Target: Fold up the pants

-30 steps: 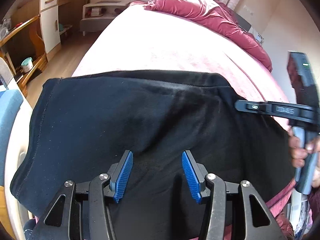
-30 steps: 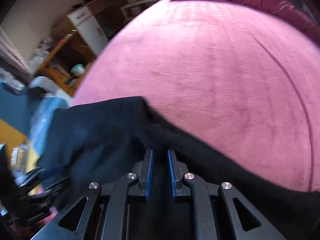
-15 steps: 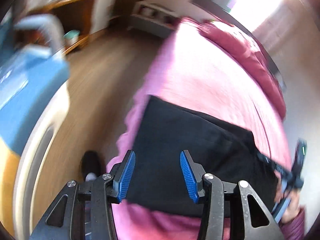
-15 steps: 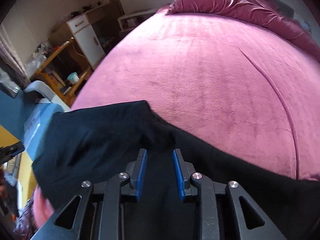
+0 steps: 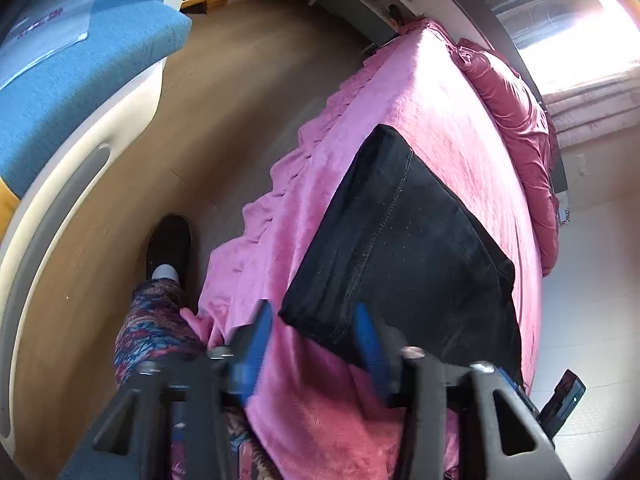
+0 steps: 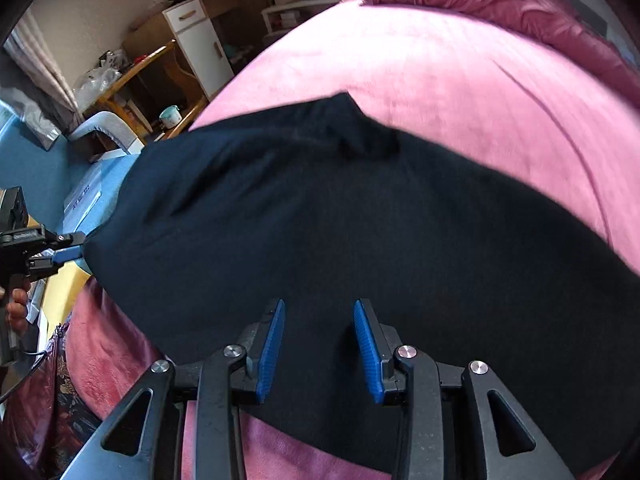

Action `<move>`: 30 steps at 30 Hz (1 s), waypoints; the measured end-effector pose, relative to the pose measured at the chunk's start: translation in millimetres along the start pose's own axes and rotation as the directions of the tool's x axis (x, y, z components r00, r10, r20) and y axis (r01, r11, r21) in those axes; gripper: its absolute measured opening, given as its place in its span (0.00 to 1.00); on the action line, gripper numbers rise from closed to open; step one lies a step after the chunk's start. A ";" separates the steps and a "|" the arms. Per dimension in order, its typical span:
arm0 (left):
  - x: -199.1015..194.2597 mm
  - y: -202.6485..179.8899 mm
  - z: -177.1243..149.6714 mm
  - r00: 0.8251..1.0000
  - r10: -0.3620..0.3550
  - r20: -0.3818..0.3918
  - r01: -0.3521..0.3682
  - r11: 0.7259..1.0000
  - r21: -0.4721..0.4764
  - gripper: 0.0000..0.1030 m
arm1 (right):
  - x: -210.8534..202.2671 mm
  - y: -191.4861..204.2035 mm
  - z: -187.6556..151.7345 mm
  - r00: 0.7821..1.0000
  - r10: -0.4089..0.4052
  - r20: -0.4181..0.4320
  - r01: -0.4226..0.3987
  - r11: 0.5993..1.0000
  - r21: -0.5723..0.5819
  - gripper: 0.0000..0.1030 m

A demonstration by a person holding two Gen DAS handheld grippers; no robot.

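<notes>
Black pants [image 5: 400, 248] lie folded in a rectangle on the pink bed sheet [image 5: 440, 100], near its front edge. My left gripper [image 5: 312, 308] hovers at the near left corner of the pants. Its jaws are closing with that corner between them; the left pad still sits over bare sheet. In the right wrist view the pants [image 6: 320, 220] fill the middle, and the left gripper [image 6: 78, 250] meets their left edge, held by a hand. My right gripper [image 6: 319, 304] hangs over the near part of the pants, its jaws opening with nothing pinched.
A dark red quilt [image 5: 520, 120] is bunched along the far side of the bed. Left of the bed are wooden floor [image 5: 220, 100], a blue padded seat [image 5: 80, 60] and the person's leg and shoe [image 5: 168, 248]. A white cabinet [image 6: 200, 40] stands beyond.
My left gripper swung left from over the pants to their near left corner, rolling as it went. My right gripper let go of the fold it pinched and drew back, jaws parting.
</notes>
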State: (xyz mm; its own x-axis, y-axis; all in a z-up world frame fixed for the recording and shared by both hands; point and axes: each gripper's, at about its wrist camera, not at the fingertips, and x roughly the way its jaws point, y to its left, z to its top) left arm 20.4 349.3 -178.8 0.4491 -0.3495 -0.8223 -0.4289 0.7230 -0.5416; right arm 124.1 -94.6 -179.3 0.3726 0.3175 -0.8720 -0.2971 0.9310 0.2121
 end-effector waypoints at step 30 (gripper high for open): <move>-5.7 -131.5 -48.9 0.985 0.078 0.154 -0.141 0.876 0.462 0.25 | -113.1 -204.6 -82.9 0.984 -0.050 0.173 -0.059 0.819 0.571 0.43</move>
State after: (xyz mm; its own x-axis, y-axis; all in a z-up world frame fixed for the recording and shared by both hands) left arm 35.9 227.1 -111.4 0.5301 -0.1962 -0.8249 -0.0771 0.9577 -0.2773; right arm 69.9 -335.9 -160.7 0.5336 0.2967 -0.7920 0.2366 0.8467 0.4766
